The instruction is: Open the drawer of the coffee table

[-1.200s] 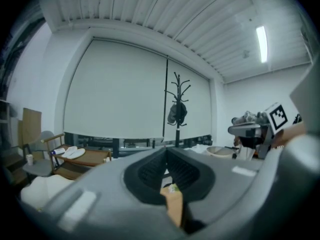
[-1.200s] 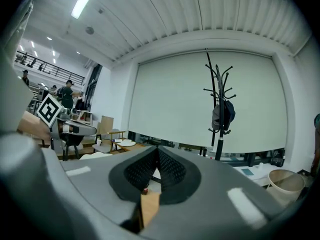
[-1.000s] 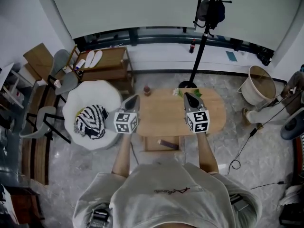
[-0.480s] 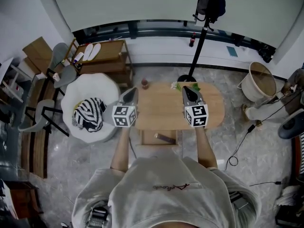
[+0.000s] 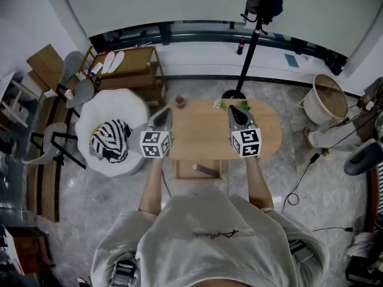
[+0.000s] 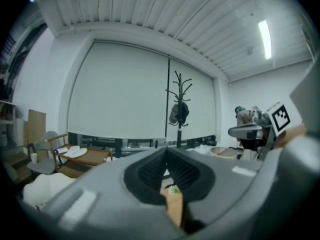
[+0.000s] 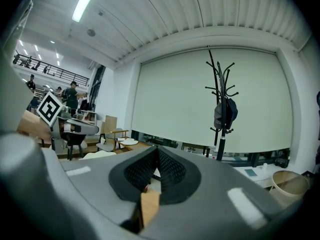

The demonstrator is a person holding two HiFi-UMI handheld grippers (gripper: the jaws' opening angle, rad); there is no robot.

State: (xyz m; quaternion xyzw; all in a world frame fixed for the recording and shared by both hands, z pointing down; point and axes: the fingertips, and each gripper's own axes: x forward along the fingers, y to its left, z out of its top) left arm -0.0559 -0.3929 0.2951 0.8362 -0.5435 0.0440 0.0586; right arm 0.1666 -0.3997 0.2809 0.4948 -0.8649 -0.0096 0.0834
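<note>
In the head view an oval wooden coffee table [image 5: 203,137] stands on the marble floor below me. Its drawer [image 5: 198,170] sticks out from the near side, with a small dark object lying in it. My left gripper [image 5: 163,113] hangs over the table's left end and my right gripper [image 5: 235,111] over its right half, both high above the top. Both are shut with nothing between the jaws. In the left gripper view the closed pads [image 6: 166,169] meet in a line, and the same shows for the pads [image 7: 158,166] in the right gripper view.
A white round chair [image 5: 114,137] with a striped cloth [image 5: 110,142] stands left of the table. A coat stand [image 5: 251,37] rises behind it. A small bottle [image 5: 180,102] and a plant [image 5: 222,106] sit on the table's far edge. A beige bin [image 5: 325,106] stands right.
The whole head view has shifted slightly: table, chair and grippers sit a little higher in the picture. Both grippers stay shut and keep their places over the table.
</note>
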